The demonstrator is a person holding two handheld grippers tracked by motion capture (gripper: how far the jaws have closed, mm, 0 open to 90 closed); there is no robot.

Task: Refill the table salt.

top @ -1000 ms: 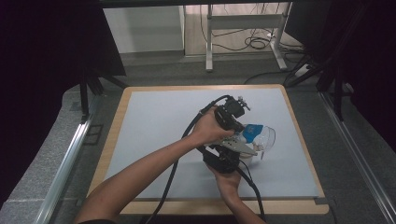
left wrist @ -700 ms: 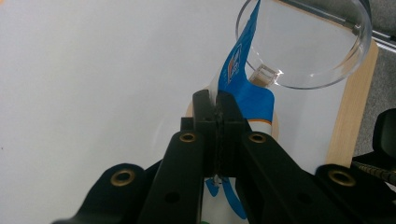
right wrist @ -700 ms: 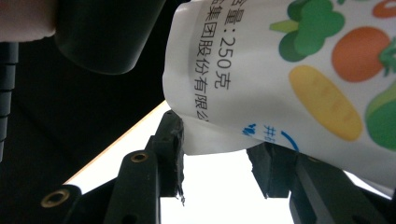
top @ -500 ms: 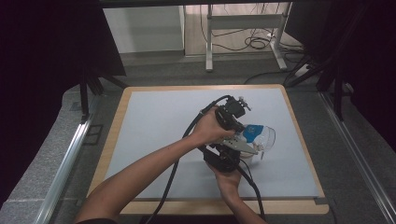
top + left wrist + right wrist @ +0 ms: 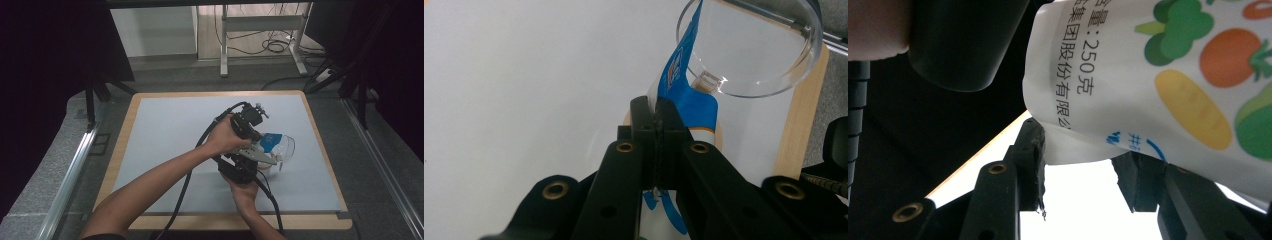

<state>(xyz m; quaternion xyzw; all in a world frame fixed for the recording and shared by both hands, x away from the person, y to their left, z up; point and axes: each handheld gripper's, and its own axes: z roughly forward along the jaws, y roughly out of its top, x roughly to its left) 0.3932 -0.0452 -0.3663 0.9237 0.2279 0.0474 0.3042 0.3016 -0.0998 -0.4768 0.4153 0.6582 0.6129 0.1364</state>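
No movement since the earlier frame, both hands parked mid-table (image 5: 165,125).
Left gripper (image 5: 655,112) clenched on top edge of pouch (image 5: 689,100), beside clear bowl (image 5: 754,50); right gripper (image 5: 1078,165) gripping pouch's lower corner, pouch held above table.

Pouch (image 5: 1158,85) cut off by right gripper view's top and right edges. Lower end hidden behind hands (image 5: 235,137) in high view.
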